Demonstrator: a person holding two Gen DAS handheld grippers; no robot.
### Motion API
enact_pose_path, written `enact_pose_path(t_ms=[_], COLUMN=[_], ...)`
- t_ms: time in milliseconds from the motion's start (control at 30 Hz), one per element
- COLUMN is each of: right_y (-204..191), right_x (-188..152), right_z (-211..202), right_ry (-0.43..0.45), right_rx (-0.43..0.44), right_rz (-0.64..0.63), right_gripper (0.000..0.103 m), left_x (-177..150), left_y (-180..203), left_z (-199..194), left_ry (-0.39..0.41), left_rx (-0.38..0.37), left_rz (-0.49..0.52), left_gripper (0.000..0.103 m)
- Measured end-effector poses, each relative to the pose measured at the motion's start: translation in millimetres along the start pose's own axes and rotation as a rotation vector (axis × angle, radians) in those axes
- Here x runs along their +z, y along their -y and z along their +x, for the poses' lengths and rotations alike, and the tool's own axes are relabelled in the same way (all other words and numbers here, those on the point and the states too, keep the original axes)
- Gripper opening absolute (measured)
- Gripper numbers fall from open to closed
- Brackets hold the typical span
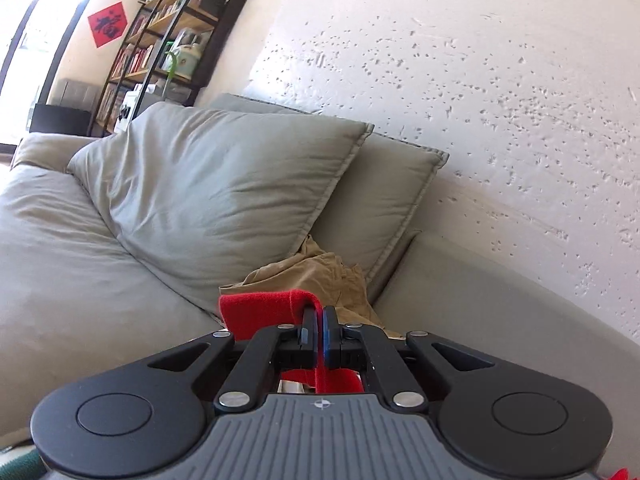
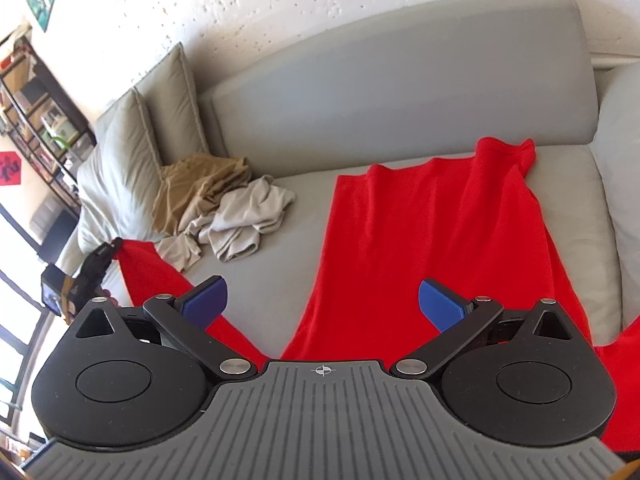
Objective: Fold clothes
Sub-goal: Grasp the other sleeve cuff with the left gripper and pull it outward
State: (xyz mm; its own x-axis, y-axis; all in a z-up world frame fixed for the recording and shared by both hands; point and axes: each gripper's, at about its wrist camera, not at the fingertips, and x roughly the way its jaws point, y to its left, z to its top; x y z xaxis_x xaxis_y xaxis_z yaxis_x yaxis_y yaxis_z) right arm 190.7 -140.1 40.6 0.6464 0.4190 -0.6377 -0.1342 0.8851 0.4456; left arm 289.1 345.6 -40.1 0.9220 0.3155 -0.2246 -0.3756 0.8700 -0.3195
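The red garment lies spread over the sofa seat, filling the centre and right of the right wrist view, above and between the wide-open fingers of the right tool, which hold nothing. The left tool is clamped on a raised red fold low in its frame. The cloth looks bright, smooth and lightly rippled.

Bare sofa seat beside crumpled clothes
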Motion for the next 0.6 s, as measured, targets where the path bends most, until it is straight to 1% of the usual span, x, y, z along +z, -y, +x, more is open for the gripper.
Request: enact_pose_path(t_ms=[100,200,233,267,300,333,367,433,467,533,600], right_y=[-1.0,-2.1,-2.4,-2.8,-3.1,-3.0,-2.2,-0.8,-0.1,0.7,0.9], right_x=[-3.1,-6.2,-7.2,-8.3,-9.3,-10.7,-12.5,-16.0,-17.3,-18.6,-19.3], right_z=[4.5,8.9,10.4,11.9,13.4,13.7,12.4,9.6,7.7,2.9,-7.0], right_ry=[-0.023,-0.046,-0.054,-0.062,-0.07,-0.077,-0.082,-0.086,-0.085,-0.082,-0.065], right_rx=[0.012,0.024,0.028,0.032,0.036,0.04,0.043,0.041,0.042,0.047,0.054], right_rz=[0.006,0.011,0.013,0.015,0.017,0.019,0.019,0.021,0.025,0.034,0.037], right_gripper=[0.101,0.102,0.102,0.102,0.102,0.102,0.102,0.102,0.102,0.102,0.102], left_x=[-21.2,-56.7,-60.4,-62.1,-63.8,-65.5,-67.1,-70.5,-72.2,-67.6,-61.2], left_y=[-8.3,-31.4,-39.2,-46.9,-54.6,-62.3,-70.0,-85.4,-93.1,-89.6,-73.8], left_z=[18.7,43.0,44.1,43.5,43.0,42.4,41.9,40.7,40.2,32.2,12.7], left_ry=[-0.068,-0.221,-0.245,-0.263,-0.28,-0.297,-0.314,-0.349,-0.366,-0.384,-0.395], left_rx=[0.038,0.105,0.119,0.131,0.142,0.154,0.166,0.189,0.2,0.237,0.257], left_rz=[0.002,-0.029,-0.064,-0.105,-0.146,-0.186,-0.227,-0.309,-0.35,-0.348,-0.306], left_gripper=[0.001,0.002,0.003,0.008,0.011,0.018,0.023,0.025,0.03,0.031,0.033])
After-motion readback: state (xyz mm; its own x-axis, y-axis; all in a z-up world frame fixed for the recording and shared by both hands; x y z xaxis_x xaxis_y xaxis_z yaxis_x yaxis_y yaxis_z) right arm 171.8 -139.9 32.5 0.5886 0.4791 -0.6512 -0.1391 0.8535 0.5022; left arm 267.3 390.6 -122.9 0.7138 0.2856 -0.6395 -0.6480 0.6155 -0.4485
